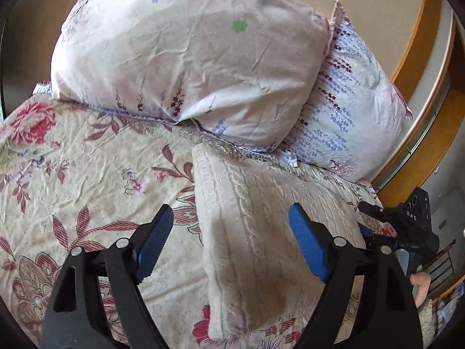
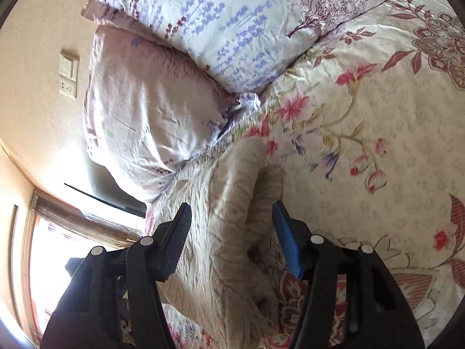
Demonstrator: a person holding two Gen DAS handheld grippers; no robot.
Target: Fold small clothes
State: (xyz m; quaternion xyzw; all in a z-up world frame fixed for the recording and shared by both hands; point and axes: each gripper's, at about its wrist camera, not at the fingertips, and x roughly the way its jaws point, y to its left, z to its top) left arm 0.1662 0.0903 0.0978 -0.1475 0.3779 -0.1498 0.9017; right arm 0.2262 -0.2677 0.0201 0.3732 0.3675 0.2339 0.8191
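Observation:
A cream knitted garment (image 1: 255,232) lies folded lengthwise on the floral bedspread (image 1: 87,168). My left gripper (image 1: 231,226) is open above it, with its blue pads on either side of the cloth and not touching it. In the right wrist view the same garment (image 2: 223,247) lies bunched with a raised fold. My right gripper (image 2: 232,221) is open over that fold and holds nothing. The right gripper also shows at the garment's far right edge in the left wrist view (image 1: 375,221).
Two pillows are stacked at the head of the bed, a pink one (image 1: 186,52) on a lavender-print one (image 1: 348,110). A wooden bed frame (image 1: 421,67) runs along the right. A wall switch plate (image 2: 69,72) and a window (image 2: 58,247) show in the right wrist view.

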